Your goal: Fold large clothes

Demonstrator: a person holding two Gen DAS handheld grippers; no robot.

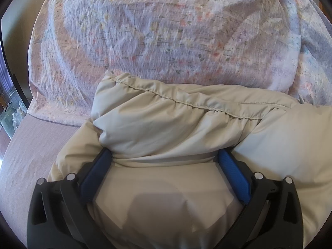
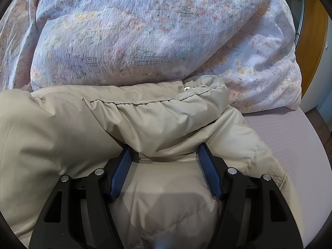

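A beige puffer jacket [image 1: 166, 124] lies on the bed, its stitched upper part folded into a thick roll across both views. My left gripper [image 1: 165, 155] has its blue pads [image 1: 99, 170] wide apart, with the roll bunched between them and creases running into both tips. The tips themselves are hidden under the fold. In the right wrist view the same jacket [image 2: 145, 124] shows a metal snap [image 2: 186, 88] near its edge. My right gripper [image 2: 164, 148] grips the roll the same way, blue pads [image 2: 120, 172] pressed into its sides. More jacket lies flat beneath both grippers.
A floral quilt [image 1: 155, 31] is heaped right behind the jacket and fills the far side of both views [image 2: 134, 31]. Mauve bedsheet shows at the left [image 1: 31, 155] and at the right [image 2: 290, 134]. A wooden panel [image 2: 311, 31] stands past the bed's right edge.
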